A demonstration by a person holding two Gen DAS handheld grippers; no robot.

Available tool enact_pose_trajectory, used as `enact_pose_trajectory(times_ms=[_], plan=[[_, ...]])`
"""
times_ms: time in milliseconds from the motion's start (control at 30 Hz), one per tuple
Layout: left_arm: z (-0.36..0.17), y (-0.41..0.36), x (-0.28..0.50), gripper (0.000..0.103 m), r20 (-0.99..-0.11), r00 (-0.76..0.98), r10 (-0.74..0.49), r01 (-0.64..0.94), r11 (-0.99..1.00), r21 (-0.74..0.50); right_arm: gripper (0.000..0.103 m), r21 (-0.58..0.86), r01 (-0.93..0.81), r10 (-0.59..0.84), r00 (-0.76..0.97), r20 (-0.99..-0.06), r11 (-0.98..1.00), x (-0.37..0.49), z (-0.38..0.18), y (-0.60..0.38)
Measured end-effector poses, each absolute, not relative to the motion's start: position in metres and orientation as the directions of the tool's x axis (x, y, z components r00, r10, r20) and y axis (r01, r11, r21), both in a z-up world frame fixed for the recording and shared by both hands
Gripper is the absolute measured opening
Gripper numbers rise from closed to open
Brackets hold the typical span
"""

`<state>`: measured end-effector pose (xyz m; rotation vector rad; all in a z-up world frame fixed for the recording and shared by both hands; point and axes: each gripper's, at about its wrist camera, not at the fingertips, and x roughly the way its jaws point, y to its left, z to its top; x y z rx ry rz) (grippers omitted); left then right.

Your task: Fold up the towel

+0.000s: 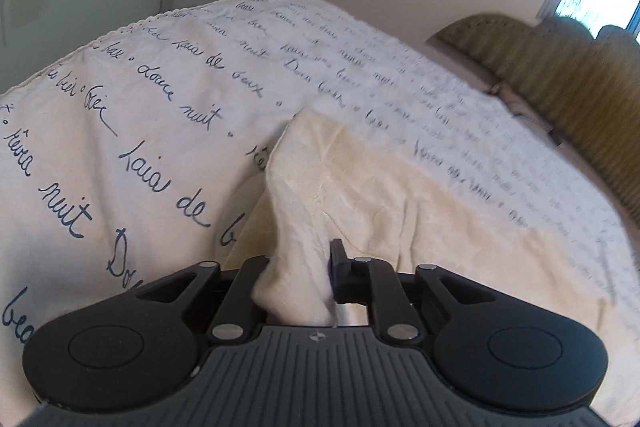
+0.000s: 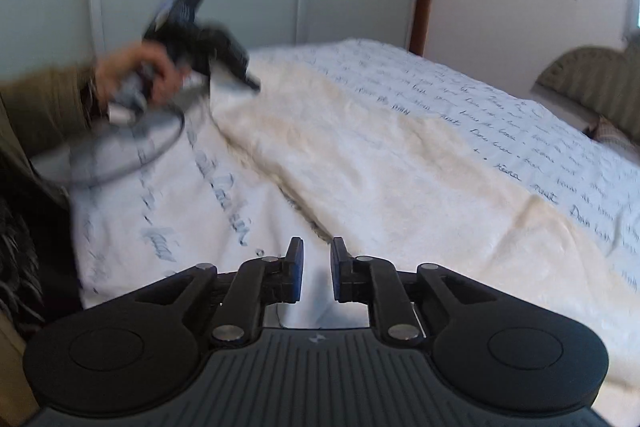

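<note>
Both grippers over the bed (image 2: 560, 155). My left gripper (image 1: 298, 267) is clamped on a towel (image 1: 380, 195) corner, lifted off the bed. Right gripper (image 2: 317, 267) jaws apart, empty, low by the towel's near edge; the left hand (image 2: 132, 75) looks blurred, probably raised.

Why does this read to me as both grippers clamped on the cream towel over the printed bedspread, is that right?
Not quite. Only the left gripper is clamped on the cream towel; the left wrist view shows cloth bunched between its fingers. In the right wrist view the right gripper is open, with nothing between its fingers. The towel does lie on the printed bedspread.
</note>
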<state>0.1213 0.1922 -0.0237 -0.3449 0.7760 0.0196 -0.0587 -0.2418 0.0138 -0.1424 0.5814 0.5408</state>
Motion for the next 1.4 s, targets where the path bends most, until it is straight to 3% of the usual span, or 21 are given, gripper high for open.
enact_pose_trajectory(times_ms=[67, 133, 267, 333, 400, 500, 533, 567, 700, 867, 1067, 1200, 1400], plan=[[-0.016, 0.189, 0.112, 0.032, -0.669, 0.741, -0.051, -0.167, 0.952, -0.257, 0.014, 0.088, -0.355, 0.349, 0.791, -0.502, 0.931, -0.068, 0.022, -0.270], [-0.002, 0.183, 0.099, 0.040, -0.641, 0.766, 0.051, -0.213, 0.961, -0.178, 0.014, 0.286, -0.134, 0.258, 0.852, -0.455, 0.949, -0.068, 0.024, -0.317], [0.036, 0.171, 0.070, 0.045, -0.522, 0.833, 0.184, -0.270, 0.958, -0.092, 0.015, 0.679, 0.204, 0.132, 0.903, -0.408, 0.705, -0.081, -0.001, -0.405], [0.055, 0.153, 0.063, 0.068, -0.481, 0.861, 0.163, -0.222, 0.973, -0.067, 0.015, 0.752, 0.260, 0.090, 0.917, -0.389, 0.606, -0.090, -0.013, -0.426], [0.069, 0.119, 0.059, 0.078, -0.449, 0.889, 0.087, -0.107, 0.994, -0.020, 0.017, 0.734, 0.337, 0.023, 0.902, -0.432, 0.590, -0.094, -0.020, -0.434], [0.069, 0.050, 0.053, 0.086, -0.411, 0.910, -0.061, 0.108, 0.990, 0.091, 0.047, 0.592, 0.506, -0.137, 0.820, -0.556, 0.627, -0.097, -0.027, -0.439], [0.065, 0.028, 0.051, 0.090, -0.407, 0.907, -0.112, 0.178, 0.976, 0.128, 0.063, 0.546, 0.551, -0.192, 0.793, -0.578, 0.631, -0.098, -0.029, -0.439], [0.057, 0.002, 0.047, 0.091, -0.411, 0.895, -0.172, 0.260, 0.951, 0.169, 0.065, 0.532, 0.562, -0.218, 0.789, -0.575, 0.633, -0.101, -0.031, -0.440], [0.022, -0.090, 0.028, 0.091, -0.445, 0.809, -0.383, 0.535, 0.794, 0.290, 0.065, 0.508, 0.574, -0.270, 0.789, -0.552, 0.642, -0.111, -0.032, -0.451], [-0.022, -0.160, 0.005, 0.091, -0.462, 0.715, -0.525, 0.692, 0.629, 0.356, 0.065, 0.558, 0.553, -0.298, 0.823, -0.484, 0.619, -0.119, -0.026, -0.487], [-0.053, -0.189, 0.015, 0.091, -0.475, 0.719, -0.507, 0.686, 0.624, 0.373, 0.065, 0.780, 0.476, -0.173, 0.878, -0.446, 0.407, -0.093, -0.048, -0.545], [-0.062, -0.190, 0.037, 0.091, -0.498, 0.731, -0.467, 0.655, 0.684, 0.321, 0.065, 0.792, 0.484, -0.134, 0.872, -0.470, 0.372, -0.064, -0.055, -0.553], [-0.072, -0.174, 0.066, 0.099, -0.574, 0.665, -0.478, 0.655, 0.742, 0.143, 0.072, 0.706, 0.633, -0.126, 0.766, -0.631, 0.317, -0.013, -0.049, -0.553]])
